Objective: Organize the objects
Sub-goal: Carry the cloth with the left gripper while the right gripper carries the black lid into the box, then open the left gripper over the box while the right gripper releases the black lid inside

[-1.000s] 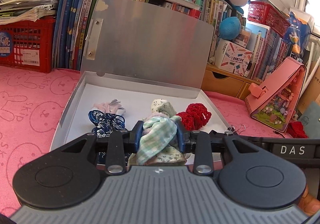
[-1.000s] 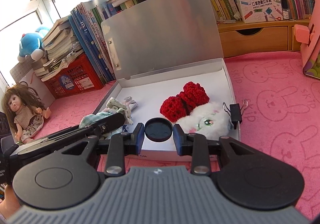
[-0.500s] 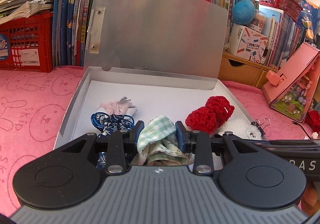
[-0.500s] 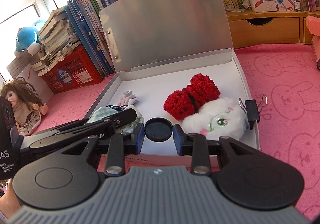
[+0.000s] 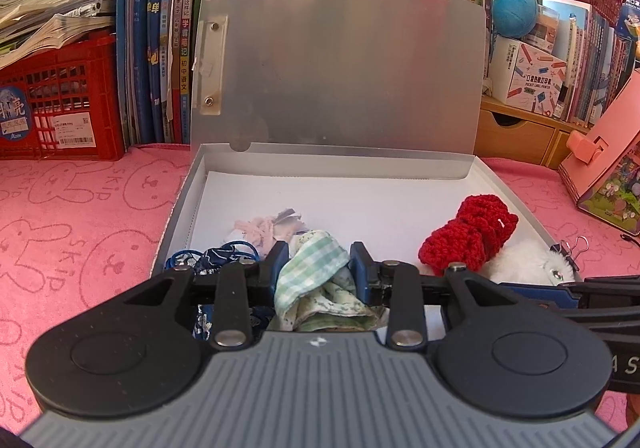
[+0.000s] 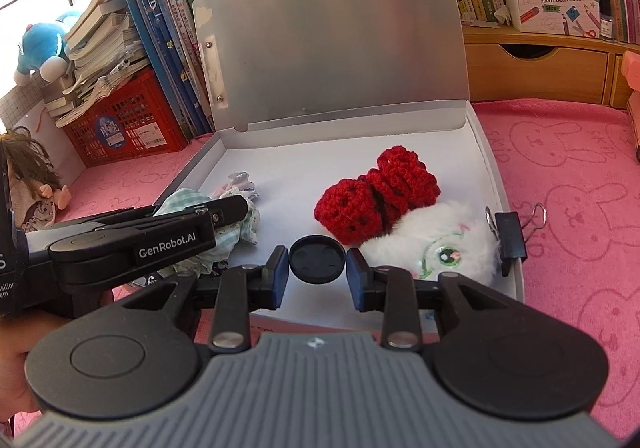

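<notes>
An open grey file box [image 5: 178, 207] [image 6: 494, 167] lies on the pink mat, lid upright. My left gripper [image 5: 319, 268] is shut on a green checked cloth scrunchie [image 5: 312, 268] over the box's near left part; it also shows in the right wrist view [image 6: 224, 207]. My right gripper [image 6: 317, 272] is shut on a black round cap [image 6: 317, 259] over the box's front edge. Inside lie a red crochet bow [image 6: 376, 195] [image 5: 468, 236], a white plush toy [image 6: 440, 244], a blue scrunchie [image 5: 216, 260] and a pale pink hair tie [image 5: 260, 228].
A black binder clip [image 6: 510, 234] is on the box's right wall. Red crate [image 5: 60, 107] and books stand at the back left, a pink toy house [image 5: 604, 175] at the right, a wooden drawer unit [image 6: 536, 67] behind, a doll [image 6: 28, 183] at the far left.
Both grippers have moved forward and lower toward the box, each still holding its object. The box contents look larger and closer.
</notes>
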Action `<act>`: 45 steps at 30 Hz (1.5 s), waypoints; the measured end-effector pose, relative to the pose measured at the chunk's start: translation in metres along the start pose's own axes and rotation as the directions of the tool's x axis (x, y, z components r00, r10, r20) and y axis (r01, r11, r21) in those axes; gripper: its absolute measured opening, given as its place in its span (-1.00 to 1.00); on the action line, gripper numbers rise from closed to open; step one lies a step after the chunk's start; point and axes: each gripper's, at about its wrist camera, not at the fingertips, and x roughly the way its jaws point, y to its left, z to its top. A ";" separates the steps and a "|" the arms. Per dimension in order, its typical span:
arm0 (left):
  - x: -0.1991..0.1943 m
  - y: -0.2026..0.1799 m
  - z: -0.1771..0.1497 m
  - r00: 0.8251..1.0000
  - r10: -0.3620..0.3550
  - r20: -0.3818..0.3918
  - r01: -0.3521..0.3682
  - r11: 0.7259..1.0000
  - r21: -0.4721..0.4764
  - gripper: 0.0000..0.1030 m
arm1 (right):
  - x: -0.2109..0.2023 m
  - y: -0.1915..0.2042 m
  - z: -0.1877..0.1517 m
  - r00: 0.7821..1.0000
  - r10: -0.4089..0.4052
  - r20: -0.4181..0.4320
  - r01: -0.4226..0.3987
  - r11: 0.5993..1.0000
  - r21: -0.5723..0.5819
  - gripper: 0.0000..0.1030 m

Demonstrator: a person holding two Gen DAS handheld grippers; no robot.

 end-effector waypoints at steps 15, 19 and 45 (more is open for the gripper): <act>0.007 -0.003 -0.004 1.000 0.012 0.012 -0.012 1.000 0.021 -0.23 | 0.013 0.007 0.001 1.000 -0.027 -0.004 0.027 0.998 -0.051 -0.26; -0.001 -0.004 -0.002 1.000 0.004 0.014 -0.004 1.000 0.015 -0.22 | 0.007 0.009 0.001 1.000 -0.021 0.008 0.022 0.998 -0.052 -0.16; -0.144 -0.035 -0.007 0.989 -0.027 0.143 0.014 0.996 0.088 0.71 | -0.108 0.011 -0.023 0.990 -0.021 0.136 0.043 0.987 -0.157 0.41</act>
